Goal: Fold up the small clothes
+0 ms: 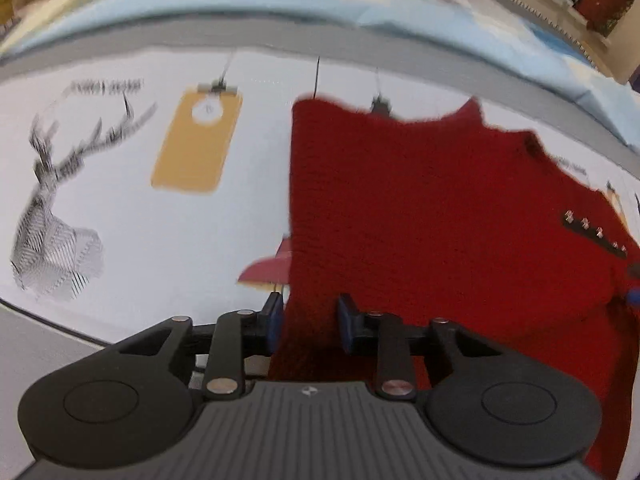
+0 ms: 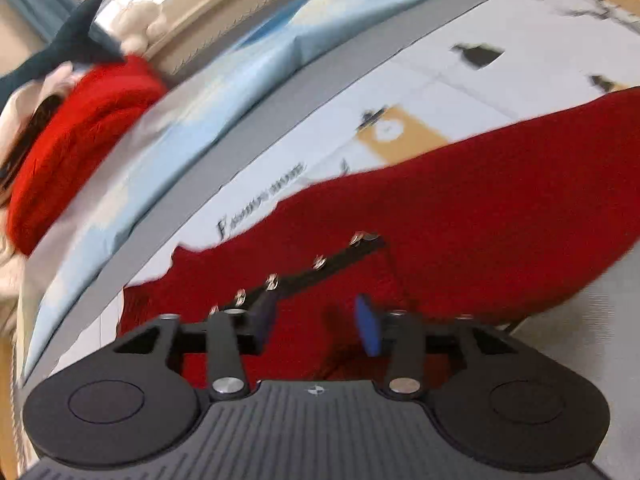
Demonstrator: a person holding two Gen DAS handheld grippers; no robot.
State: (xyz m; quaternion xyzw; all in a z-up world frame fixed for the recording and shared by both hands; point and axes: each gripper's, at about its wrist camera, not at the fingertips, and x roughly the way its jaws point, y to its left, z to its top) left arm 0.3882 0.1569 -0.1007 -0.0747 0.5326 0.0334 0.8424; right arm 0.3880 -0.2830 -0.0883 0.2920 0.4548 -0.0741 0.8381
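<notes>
1. On the white printed sheet, at the far left of the left wrist view, a grey stag drawing sits beside a mustard tag print.
2. To the right lies the red knitted garment, spread flat over the sheet, with a dark strip of metal snaps near its right edge.
3. The left gripper has its blue pads apart, with a fold of the red knit running between them; whether they pinch it I cannot tell.
4. In the right wrist view, a second red knit lies on a pale blue cloth at far left.
5. The right gripper stands open over the garment, just beside the snap strip.
</notes>
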